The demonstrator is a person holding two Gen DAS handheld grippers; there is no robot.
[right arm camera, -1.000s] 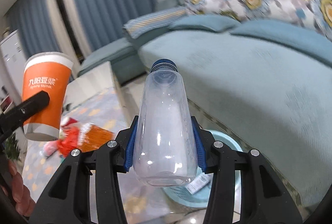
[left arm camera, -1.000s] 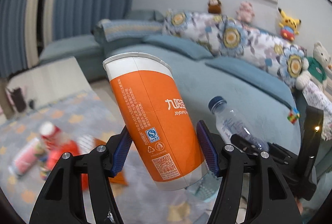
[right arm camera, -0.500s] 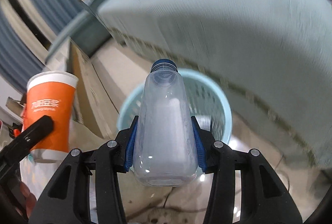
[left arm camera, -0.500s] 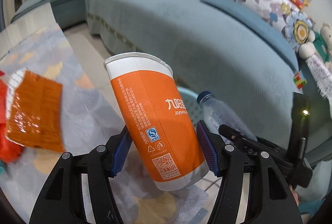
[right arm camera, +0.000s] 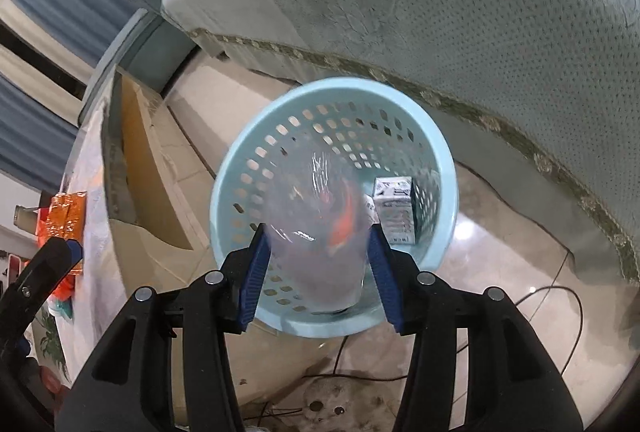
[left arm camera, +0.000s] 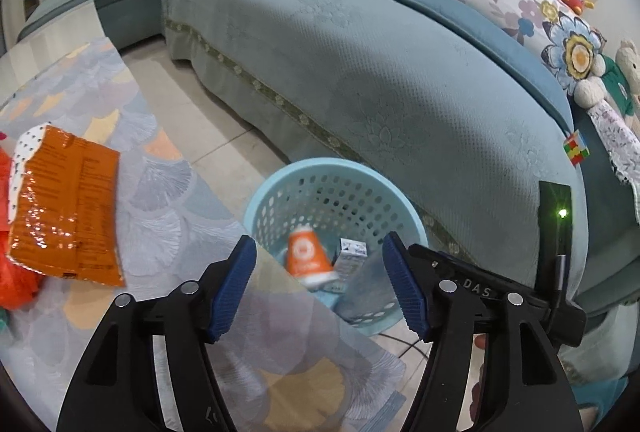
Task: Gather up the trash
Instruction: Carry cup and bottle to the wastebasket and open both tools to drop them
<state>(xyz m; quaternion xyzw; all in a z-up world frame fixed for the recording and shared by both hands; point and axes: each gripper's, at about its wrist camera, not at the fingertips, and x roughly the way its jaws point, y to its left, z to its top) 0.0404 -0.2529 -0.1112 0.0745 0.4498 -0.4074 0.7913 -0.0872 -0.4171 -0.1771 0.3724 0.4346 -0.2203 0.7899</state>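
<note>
Left tongs point(left arm camera: 316, 284) spread, orange cup point(left arm camera: 307, 259) in blue basket point(left arm camera: 256, 199), sofa point(left arm camera: 380, 71) behind

Plastic, foil, paper and cloth

The basket point(left arm camera: 256, 209) is smooth perforated plastic; the wrapper point(left arm camera: 64, 207) at left is glossy crinkled foil; the cup point(left arm camera: 308, 258) looks like matt paper; the sofa point(left arm camera: 360, 71) is dimpled matt cloth; floor tiles point(right arm camera: 500, 232) shine.
</note>
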